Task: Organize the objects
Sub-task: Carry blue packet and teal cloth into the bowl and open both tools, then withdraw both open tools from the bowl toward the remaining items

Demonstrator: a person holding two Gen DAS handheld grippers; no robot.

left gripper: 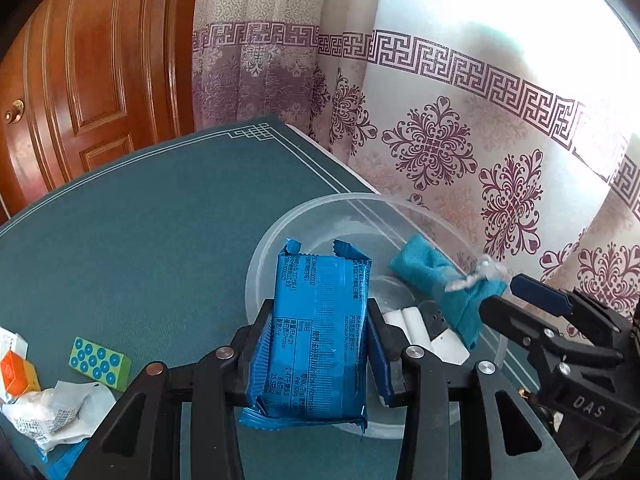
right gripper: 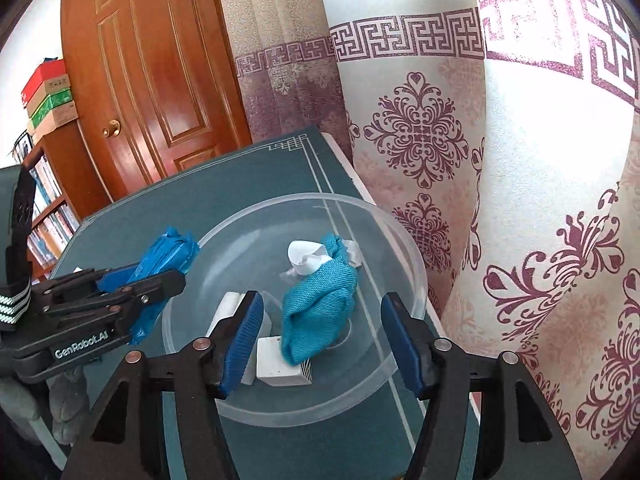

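Observation:
My left gripper is shut on a blue snack packet and holds it over the near rim of a clear plastic bowl. In the right wrist view the packet and left gripper sit at the bowl's left rim. My right gripper is open above the bowl. Between and beyond its fingers a teal cloth bundle with a white tag is in the bowl or falling into it; I cannot tell if it touches. White blocks lie in the bowl.
On the green table mat at the left lie a green block with blue dots, an orange and white box and a crumpled white wrapper. A patterned curtain hangs close on the right. A wooden door stands behind.

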